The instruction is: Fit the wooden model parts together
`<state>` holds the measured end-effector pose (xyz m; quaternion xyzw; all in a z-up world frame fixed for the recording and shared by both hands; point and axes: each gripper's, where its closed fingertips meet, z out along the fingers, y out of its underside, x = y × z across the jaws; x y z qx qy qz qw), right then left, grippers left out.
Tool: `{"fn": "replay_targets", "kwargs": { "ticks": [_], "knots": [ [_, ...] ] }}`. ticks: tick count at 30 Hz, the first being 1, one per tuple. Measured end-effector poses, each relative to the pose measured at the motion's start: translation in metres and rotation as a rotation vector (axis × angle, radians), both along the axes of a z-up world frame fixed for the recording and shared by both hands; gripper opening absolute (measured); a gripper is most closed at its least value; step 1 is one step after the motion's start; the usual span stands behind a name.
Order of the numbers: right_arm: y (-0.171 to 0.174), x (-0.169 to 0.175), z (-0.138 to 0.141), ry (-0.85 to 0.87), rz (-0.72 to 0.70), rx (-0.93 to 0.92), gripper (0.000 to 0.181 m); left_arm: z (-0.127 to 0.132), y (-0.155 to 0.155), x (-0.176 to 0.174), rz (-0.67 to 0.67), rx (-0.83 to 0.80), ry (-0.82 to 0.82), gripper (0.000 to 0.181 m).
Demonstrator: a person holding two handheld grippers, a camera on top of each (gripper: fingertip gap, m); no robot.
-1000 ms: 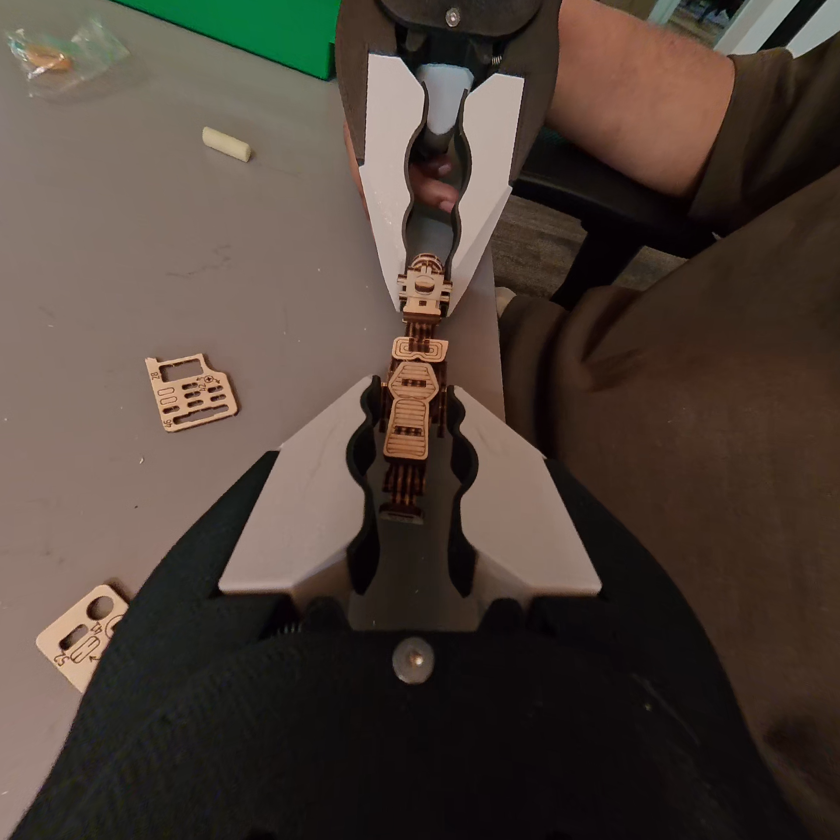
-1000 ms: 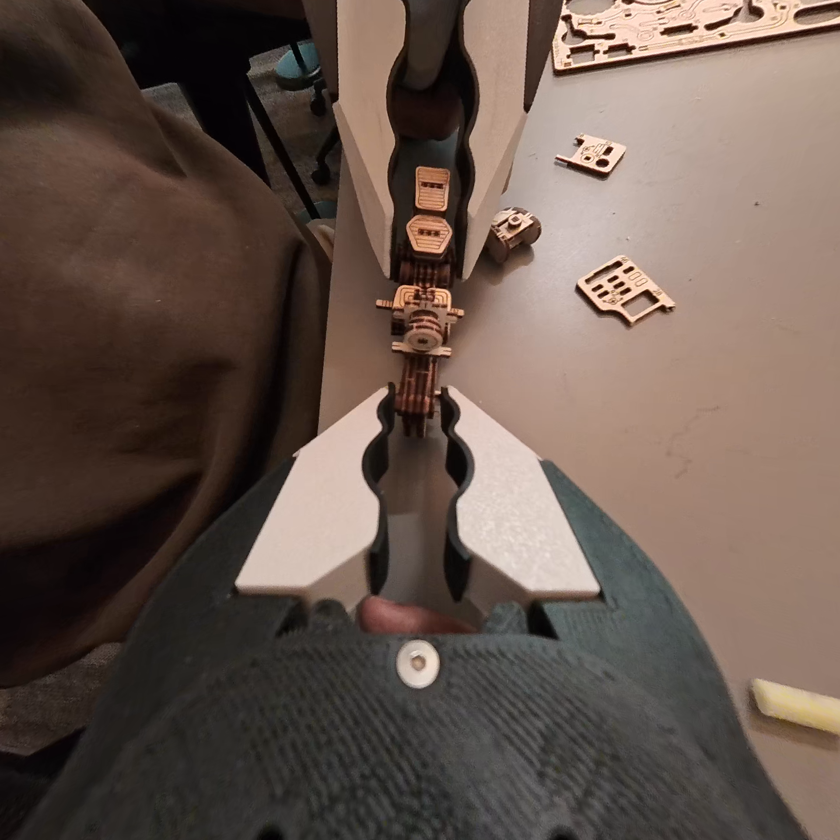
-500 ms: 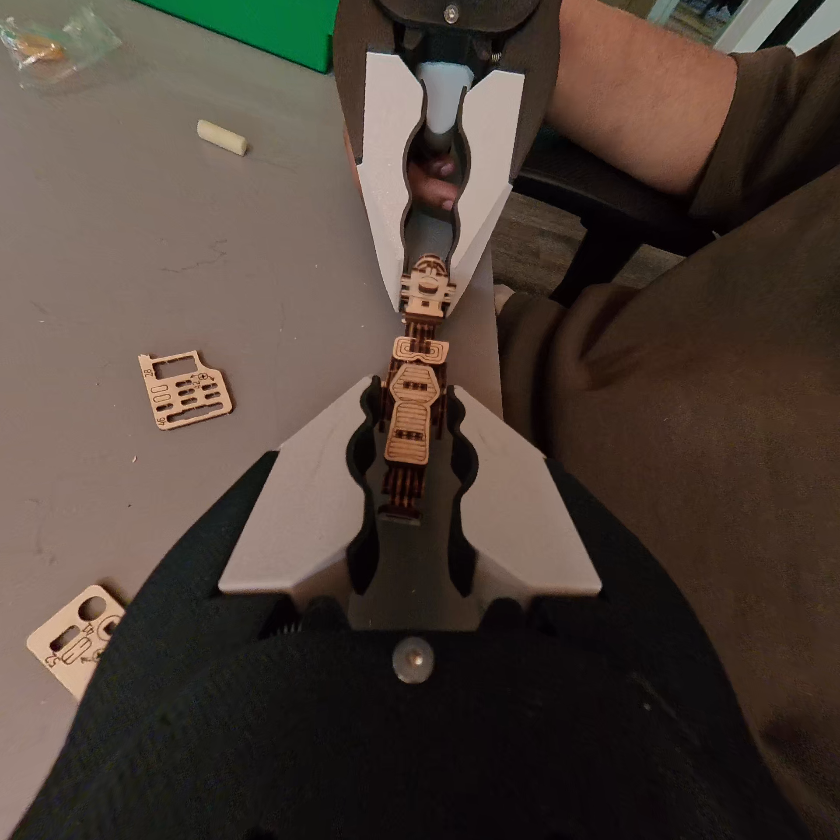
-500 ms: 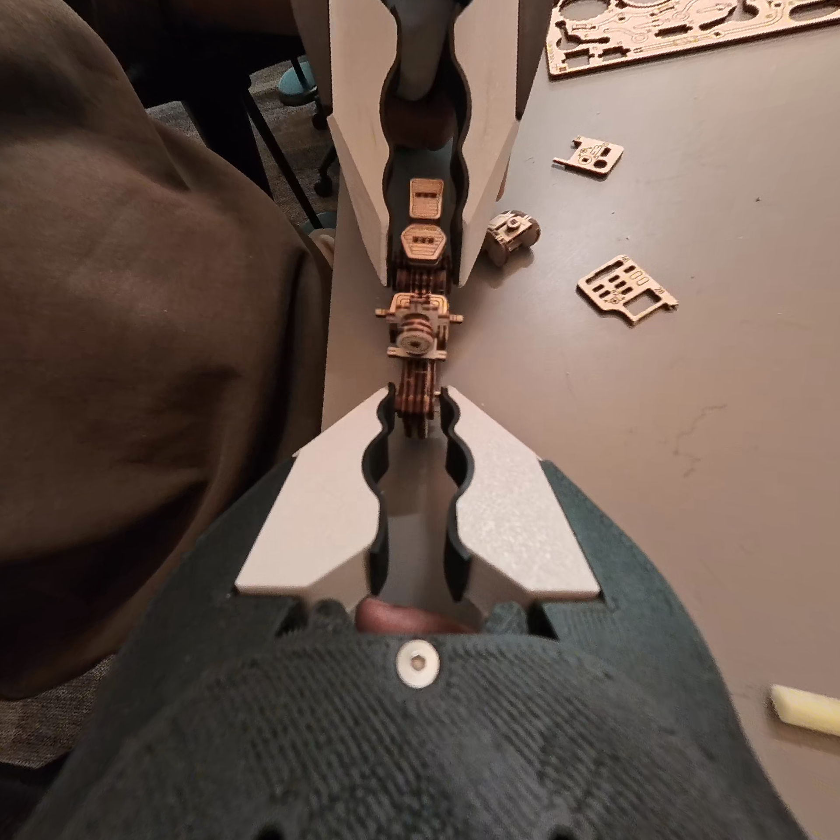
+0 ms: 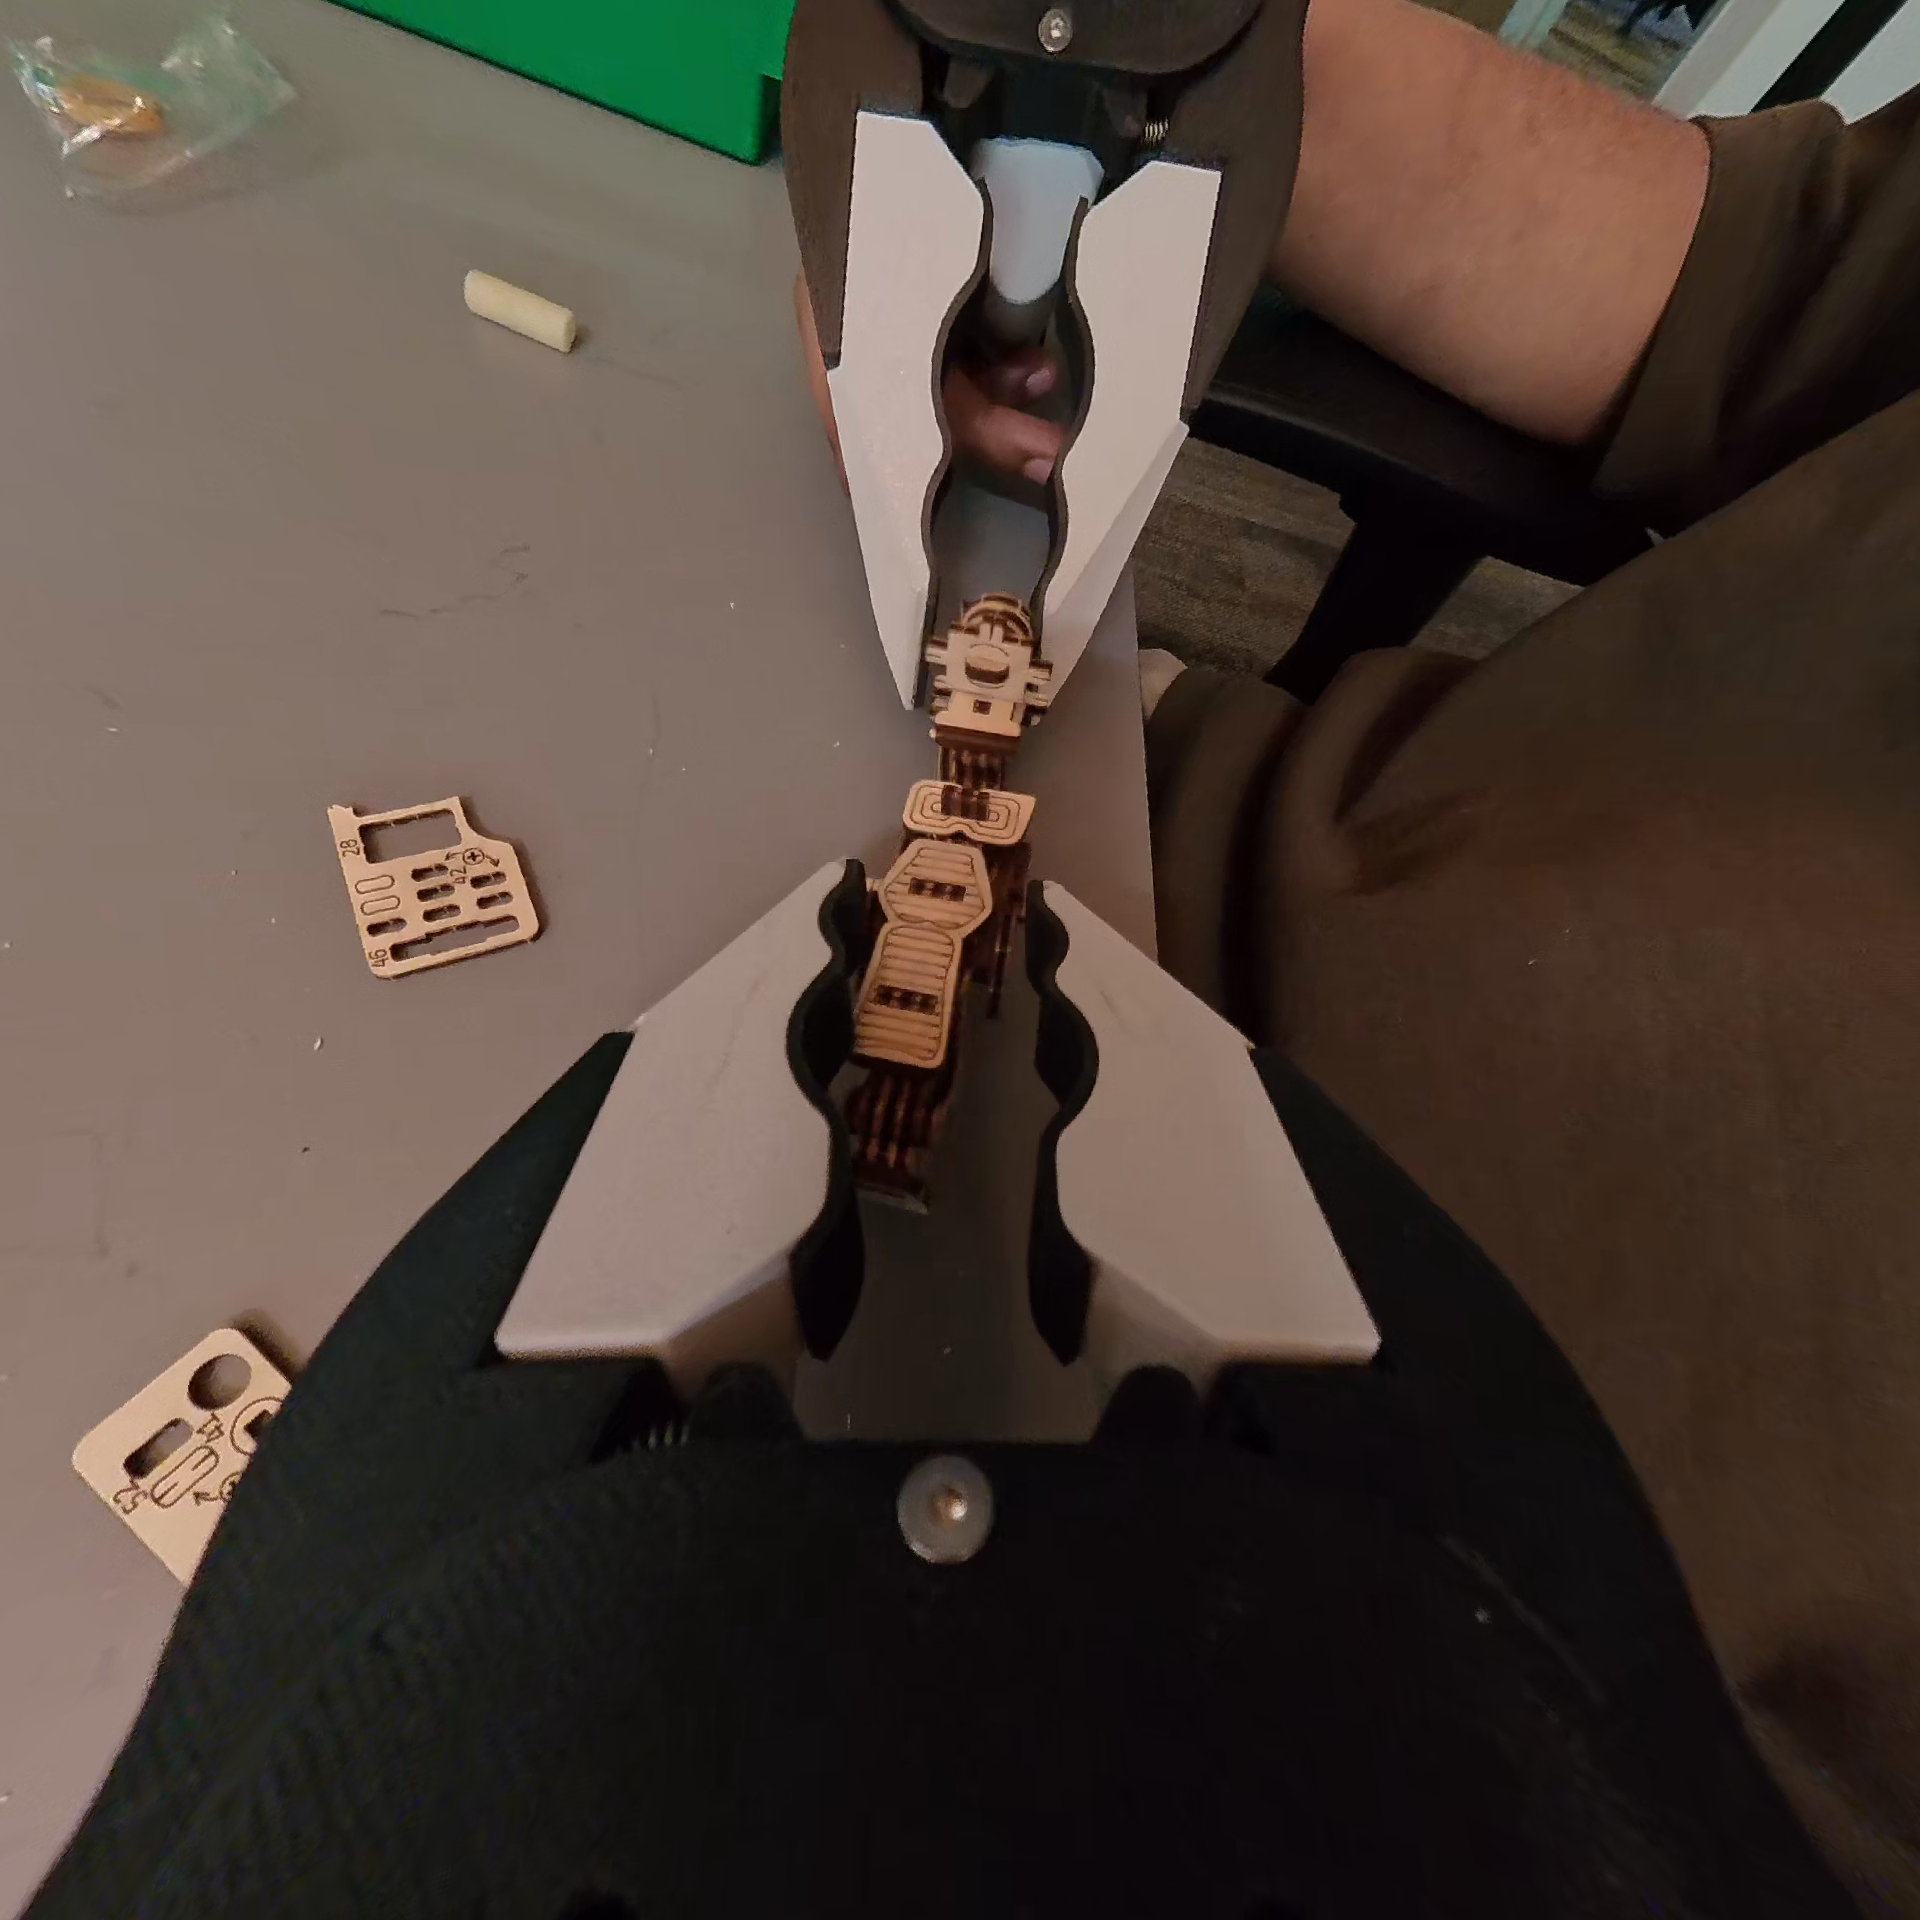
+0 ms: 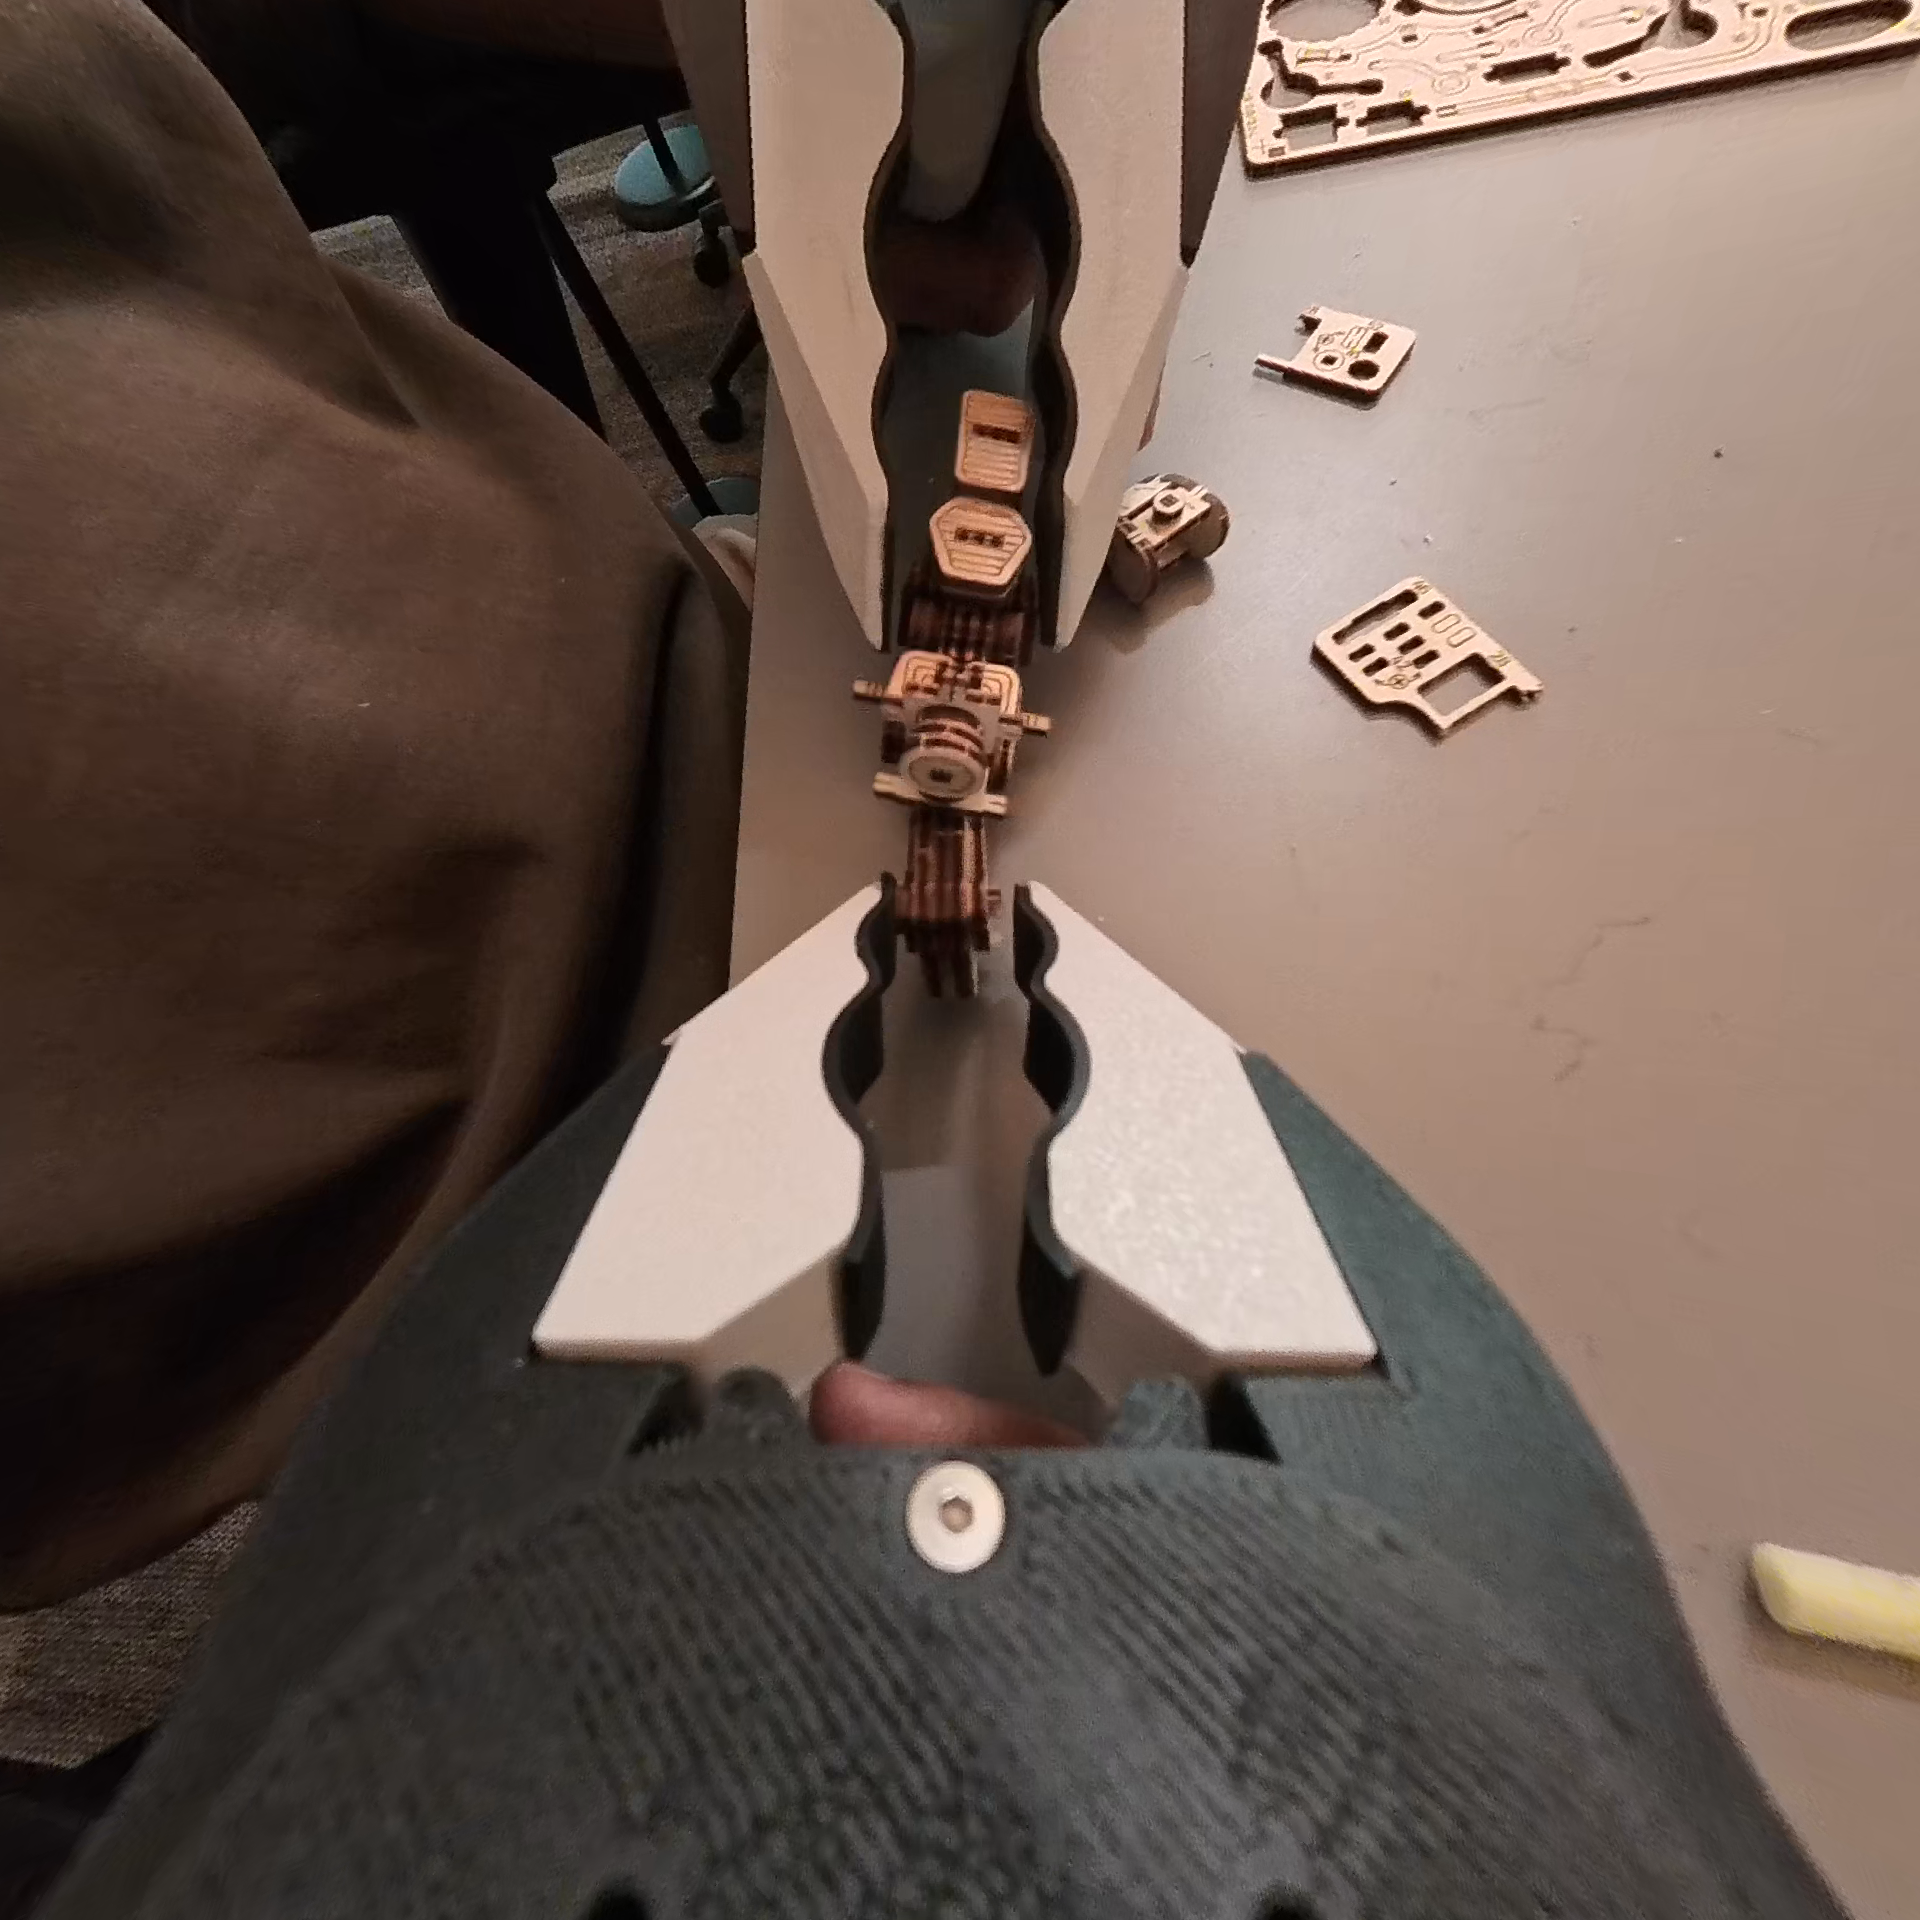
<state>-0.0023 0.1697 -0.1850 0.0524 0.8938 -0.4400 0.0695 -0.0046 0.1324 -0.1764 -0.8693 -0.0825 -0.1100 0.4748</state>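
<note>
We hold the wooden model (image 5: 914,997) in the air between both tools, just over the near edge of the grey surface (image 5: 312,520) and above the person's lap. The left tongs (image 5: 945,894) are clenched on its rear half, around the slatted panels, and the right tongs (image 6: 951,899) appear to pinch the layered front wheel at their very tips. That tip hold is the weak point. The wheel sits shallow between the fingers, so in our judgement any twist or push could pop it free or strain the thin handlebar tabs. The body also looks slightly skewed in the left tongs, which could let it pivot. A slip here would drop it off the surface edge. The left wrist view alone shows the green box (image 5: 582,52), a plastic bag (image 5: 125,94) and how deep the rear sits in its tongs. The right wrist view alone shows the round front hub face-on, the punched parts sheet (image 6: 1558,73) and a small wheeled sub-assembly (image 6: 1169,530). Both views show a slotted offcut (image 5: 431,891) and a pale stick (image 5: 520,310).
</note>
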Motion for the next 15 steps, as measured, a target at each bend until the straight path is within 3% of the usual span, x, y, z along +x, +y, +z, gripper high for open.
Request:
{"fn": "replay_targets", "kwargs": {
  "ticks": [15],
  "knots": [
    [0.0037,-0.0038,-0.001,0.018,-0.035,0.01,0.029,-0.0021,-0.0005,-0.0017,0.019,-0.016,0.031,0.027]
  ]
}}
